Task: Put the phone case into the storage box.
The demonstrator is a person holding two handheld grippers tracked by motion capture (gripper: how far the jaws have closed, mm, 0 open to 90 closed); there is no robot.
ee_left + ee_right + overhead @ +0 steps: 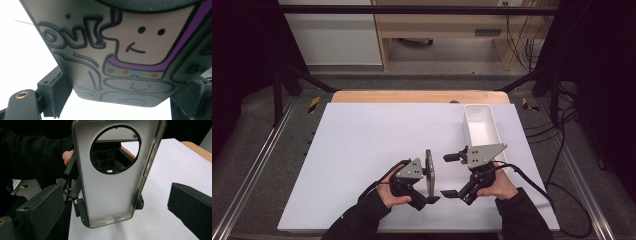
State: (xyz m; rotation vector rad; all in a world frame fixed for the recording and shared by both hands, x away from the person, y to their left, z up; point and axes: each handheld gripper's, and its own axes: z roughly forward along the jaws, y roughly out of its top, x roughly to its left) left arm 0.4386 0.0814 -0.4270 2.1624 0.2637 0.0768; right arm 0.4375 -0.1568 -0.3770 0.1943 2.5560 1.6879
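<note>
Broadly, the white counter [362, 150] carries a white tray [482, 127] at about two o'clock. Nearer, at six o'clock, the left hand-held gripper [428, 186] clamps a phone case [429, 172] on edge, its printed back facing that gripper's camera. The right hand-held gripper [451, 175] stands at the case's three o'clock, jaws spread wide with nothing between them, not touching it. The step looks like a handover; next, the right jaws must straddle the case's rim and close before the left lets go.
</note>
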